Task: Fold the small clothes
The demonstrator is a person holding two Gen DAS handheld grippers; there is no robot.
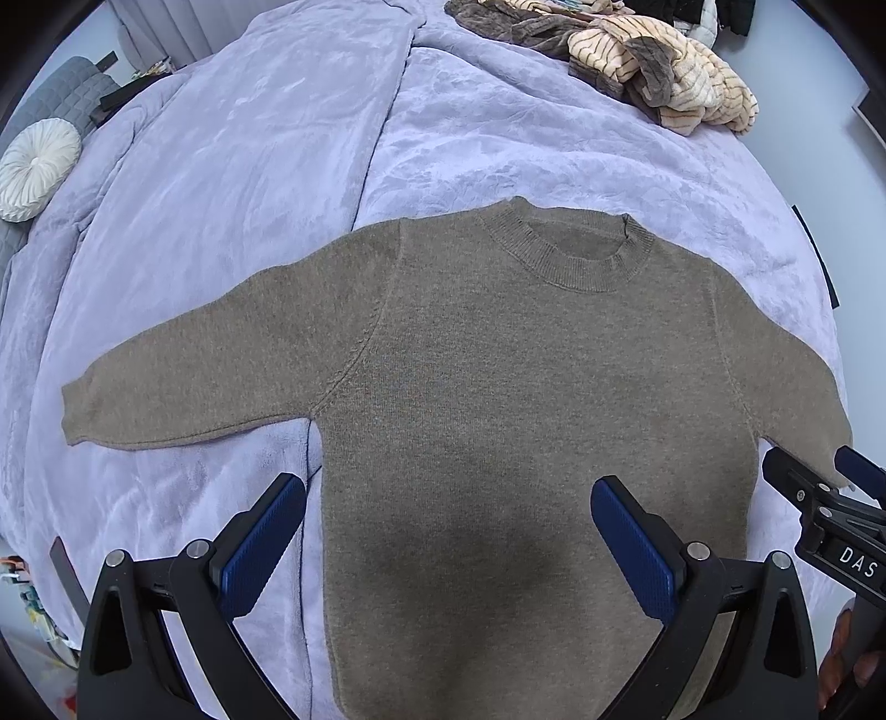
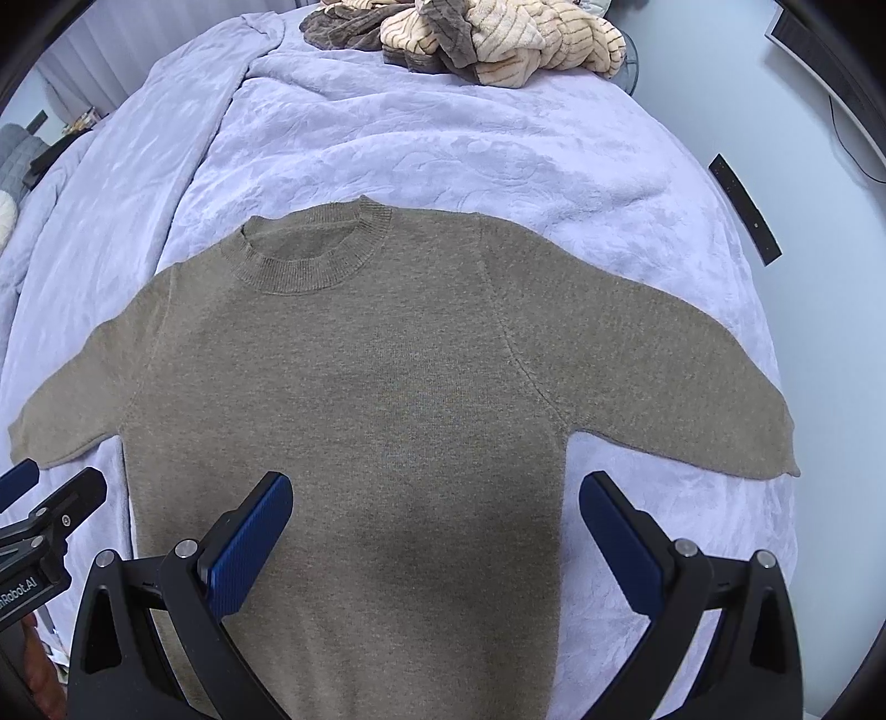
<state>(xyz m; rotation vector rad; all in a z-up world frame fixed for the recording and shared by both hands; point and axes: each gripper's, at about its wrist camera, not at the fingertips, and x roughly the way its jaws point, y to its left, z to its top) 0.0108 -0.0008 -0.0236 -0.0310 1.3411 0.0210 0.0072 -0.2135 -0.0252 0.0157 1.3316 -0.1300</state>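
Note:
A small olive-brown knit sweater (image 1: 498, 387) lies flat, face up, on a lilac blanket (image 1: 249, 166), sleeves spread to both sides, collar at the far end. It also shows in the right wrist view (image 2: 360, 387). My left gripper (image 1: 448, 493) is open and empty, held above the sweater's lower left body. My right gripper (image 2: 437, 487) is open and empty above the lower right body. The right gripper also shows at the right edge of the left wrist view (image 1: 825, 471), near the right sleeve cuff. The left gripper appears at the left edge of the right wrist view (image 2: 39, 487).
A heap of striped cream and brown clothes (image 1: 659, 72) lies at the far end of the bed, also in the right wrist view (image 2: 487, 44). A white round cushion (image 1: 36, 166) sits at the far left. A black strip (image 2: 745, 210) lies on the floor right of the bed.

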